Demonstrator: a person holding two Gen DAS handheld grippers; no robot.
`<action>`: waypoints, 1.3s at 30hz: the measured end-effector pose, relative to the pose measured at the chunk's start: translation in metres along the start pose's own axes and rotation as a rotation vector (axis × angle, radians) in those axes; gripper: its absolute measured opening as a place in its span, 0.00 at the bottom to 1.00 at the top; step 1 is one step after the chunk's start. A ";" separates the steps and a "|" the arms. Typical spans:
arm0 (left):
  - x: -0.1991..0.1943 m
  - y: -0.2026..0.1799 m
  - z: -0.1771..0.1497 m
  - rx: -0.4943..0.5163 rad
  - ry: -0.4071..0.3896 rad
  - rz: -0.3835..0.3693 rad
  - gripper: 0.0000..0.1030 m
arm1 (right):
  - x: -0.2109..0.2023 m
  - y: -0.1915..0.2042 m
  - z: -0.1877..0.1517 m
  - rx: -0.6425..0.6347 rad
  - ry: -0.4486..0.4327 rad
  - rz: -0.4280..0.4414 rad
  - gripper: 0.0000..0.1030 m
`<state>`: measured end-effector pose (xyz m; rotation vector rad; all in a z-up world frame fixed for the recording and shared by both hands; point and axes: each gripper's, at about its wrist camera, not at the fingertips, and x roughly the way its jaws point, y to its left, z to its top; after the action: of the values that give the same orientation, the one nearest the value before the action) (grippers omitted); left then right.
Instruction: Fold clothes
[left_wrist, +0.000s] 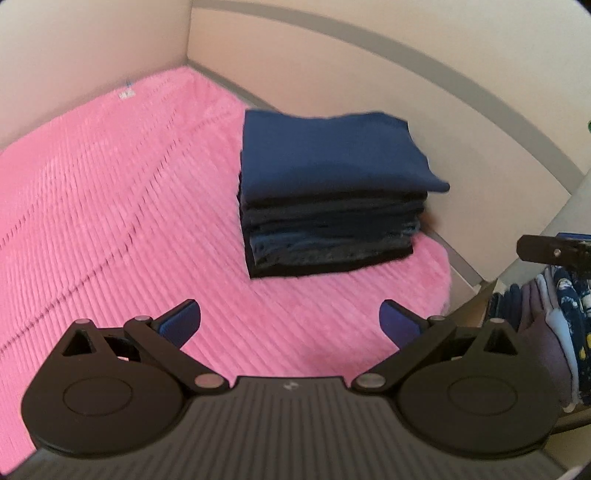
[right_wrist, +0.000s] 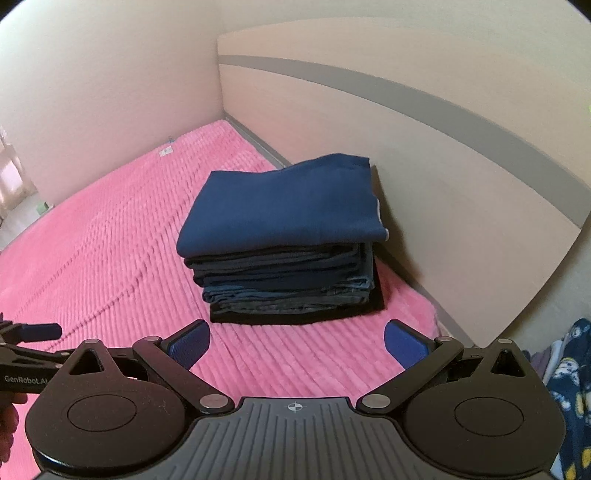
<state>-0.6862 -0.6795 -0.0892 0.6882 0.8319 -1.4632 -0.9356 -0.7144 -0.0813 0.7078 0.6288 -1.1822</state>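
One stack of folded clothes (right_wrist: 284, 243) is seen on the pink ribbed bedspread (right_wrist: 110, 258), set at the bed's head end, close to the corner formed by the headboard (right_wrist: 424, 155) and the bed's right edge. The stack is squared, with folded edges turned toward both cameras. A navy piece (left_wrist: 332, 155) lies on top and overhangs the layers beneath on its right side. Below it darker blue, grey and black layers are stacked; about seven or eight can be made out, though the dark edges merge and the count cannot be fixed. Placement against the headboard is judged to keep the middle of the bedspread free as a folding surface.

No garment is spread flat on the bedspread, and none is held. The scene fits either a pause between garments or a pile already completed; which one cannot be settled.

Two grippers are counted. The left gripper (left_wrist: 290, 325) is held above the bed's near edge, its jaws spread wide and nothing between its blue pads. The right gripper (right_wrist: 297, 345) is held likewise, released and carrying nothing, and pointed at the stack.

Beyond the bed's right edge, patterned dark fabric (right_wrist: 572, 387) is partly seen; whether it is unfolded laundry cannot be told.
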 end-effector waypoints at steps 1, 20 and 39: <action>0.001 -0.002 0.000 -0.003 0.005 0.002 0.98 | 0.001 -0.001 -0.001 0.005 0.007 0.004 1.00; 0.004 -0.026 0.002 0.033 -0.024 0.072 0.99 | 0.003 -0.003 -0.007 0.013 0.032 0.023 1.00; 0.010 -0.024 -0.003 0.037 -0.007 0.087 0.99 | 0.003 0.008 -0.006 -0.040 0.039 0.005 1.00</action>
<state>-0.7113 -0.6831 -0.0967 0.7378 0.7616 -1.4049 -0.9276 -0.7100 -0.0858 0.6998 0.6814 -1.1505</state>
